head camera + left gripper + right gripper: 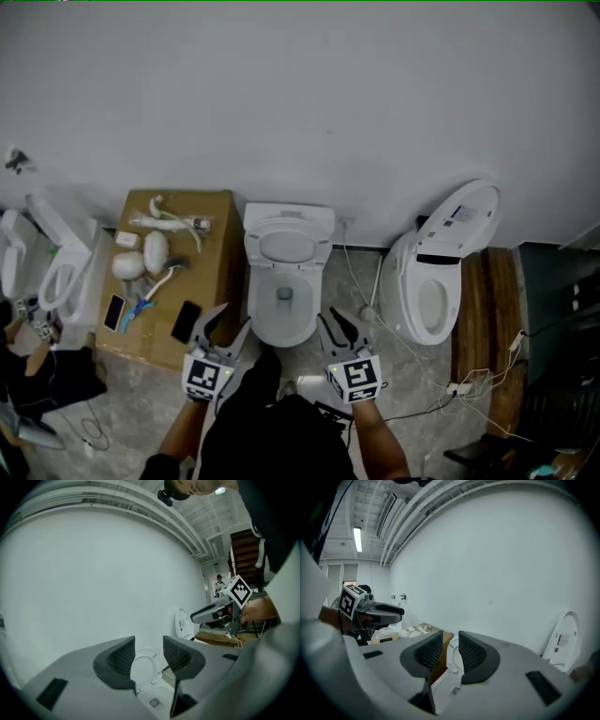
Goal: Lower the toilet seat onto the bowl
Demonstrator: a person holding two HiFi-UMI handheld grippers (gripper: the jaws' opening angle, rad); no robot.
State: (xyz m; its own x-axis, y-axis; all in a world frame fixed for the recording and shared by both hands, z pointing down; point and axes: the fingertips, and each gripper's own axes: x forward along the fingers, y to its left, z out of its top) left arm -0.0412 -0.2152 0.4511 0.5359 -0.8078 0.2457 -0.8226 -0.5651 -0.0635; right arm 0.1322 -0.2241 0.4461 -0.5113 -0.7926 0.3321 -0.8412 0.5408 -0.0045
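Observation:
A white toilet stands against the wall at the middle of the head view. Its seat (287,246) is raised and leans back at the wall, above the open bowl (284,305). My left gripper (232,322) hovers in front of the bowl's left side, jaws open and empty. My right gripper (337,321) hovers at the bowl's right front, also open with nothing between its fingers. In the left gripper view the upright seat (142,668) shows through the gap of the left gripper (149,639). The right gripper (450,633) frames the seat (453,657) too.
A cardboard box (211,267) with white fittings and two phones stands left of the toilet. A second toilet (439,281) with its lid up sits at the right beside a wooden pallet (494,305). Cables (469,384) lie on the floor. Another toilet (58,272) stands far left.

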